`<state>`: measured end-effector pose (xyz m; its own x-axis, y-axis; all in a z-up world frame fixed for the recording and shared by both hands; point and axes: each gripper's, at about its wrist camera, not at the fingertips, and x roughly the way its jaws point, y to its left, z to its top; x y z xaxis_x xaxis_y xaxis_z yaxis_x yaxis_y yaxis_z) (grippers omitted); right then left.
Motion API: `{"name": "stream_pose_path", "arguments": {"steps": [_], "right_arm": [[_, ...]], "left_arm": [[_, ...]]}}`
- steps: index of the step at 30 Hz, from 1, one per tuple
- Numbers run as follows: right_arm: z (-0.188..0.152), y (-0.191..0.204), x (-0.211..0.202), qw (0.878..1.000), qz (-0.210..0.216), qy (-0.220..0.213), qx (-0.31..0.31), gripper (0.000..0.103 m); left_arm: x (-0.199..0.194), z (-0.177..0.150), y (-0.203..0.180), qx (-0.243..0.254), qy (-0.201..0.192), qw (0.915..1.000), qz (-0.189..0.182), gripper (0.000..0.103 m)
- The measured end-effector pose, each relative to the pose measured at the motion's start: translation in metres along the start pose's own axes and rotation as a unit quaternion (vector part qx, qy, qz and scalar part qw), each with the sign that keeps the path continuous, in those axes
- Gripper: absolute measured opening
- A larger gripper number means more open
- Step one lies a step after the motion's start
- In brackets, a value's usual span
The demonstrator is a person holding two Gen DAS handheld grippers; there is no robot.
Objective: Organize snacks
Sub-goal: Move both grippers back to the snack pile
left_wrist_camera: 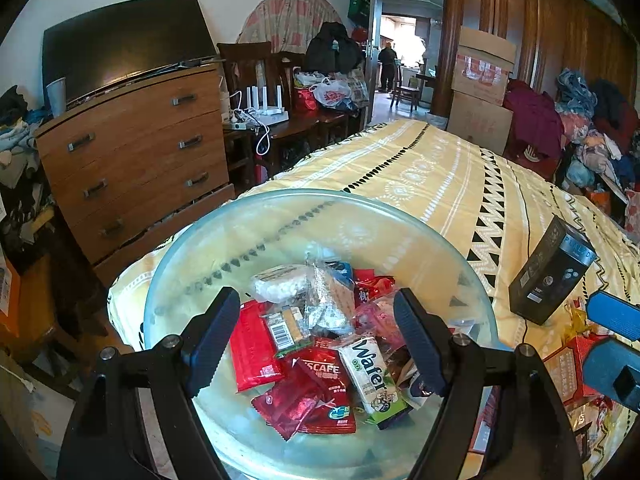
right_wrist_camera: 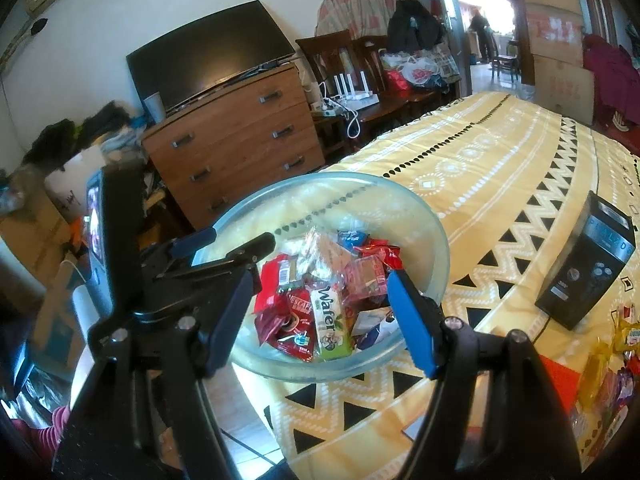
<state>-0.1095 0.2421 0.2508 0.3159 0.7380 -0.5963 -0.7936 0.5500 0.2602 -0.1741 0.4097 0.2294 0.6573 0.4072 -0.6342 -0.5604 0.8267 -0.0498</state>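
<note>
A clear glass bowl [left_wrist_camera: 280,216] sits at the near corner of the bed and holds several snack packets, among them a green Wafer pack [left_wrist_camera: 370,376] and red Nescafe sachets [left_wrist_camera: 320,376]. My left gripper [left_wrist_camera: 318,340] is open and empty, hovering just above the bowl's near side. In the right wrist view the bowl [right_wrist_camera: 436,264] and Wafer pack [right_wrist_camera: 330,326] show too. My right gripper [right_wrist_camera: 320,316] is open and empty above the bowl's near rim; the left gripper [right_wrist_camera: 224,246] is at the bowl's left.
A black box [left_wrist_camera: 552,272] stands on the yellow patterned bedspread [left_wrist_camera: 420,176] right of the bowl; it also shows in the right wrist view [right_wrist_camera: 588,264]. More loose snacks [right_wrist_camera: 612,364] lie at the right edge. A wooden dresser [left_wrist_camera: 136,148] stands left of the bed.
</note>
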Motion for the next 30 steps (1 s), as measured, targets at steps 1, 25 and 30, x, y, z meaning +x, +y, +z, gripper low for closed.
{"name": "stream_pose_path", "arguments": {"steps": [1,25,30], "right_arm": [[-0.001,-0.001,-0.002,1.000,0.002,-0.001,0.001,0.071],[-0.195,-0.088,-0.169,0.978,-0.185,-0.025,0.094,0.071],[-0.244,-0.140,-0.196,0.958,-0.224,0.001,0.178,0.071]], "left_arm": [[-0.001,0.000,-0.002,0.001,-0.001,1.0000,0.000,0.080],[-0.127,-0.048,-0.202,0.165,-0.062,0.9450,-0.275,0.081],[-0.123,-0.095,-0.285,0.211,0.038,0.9057,-0.365,0.081]]}}
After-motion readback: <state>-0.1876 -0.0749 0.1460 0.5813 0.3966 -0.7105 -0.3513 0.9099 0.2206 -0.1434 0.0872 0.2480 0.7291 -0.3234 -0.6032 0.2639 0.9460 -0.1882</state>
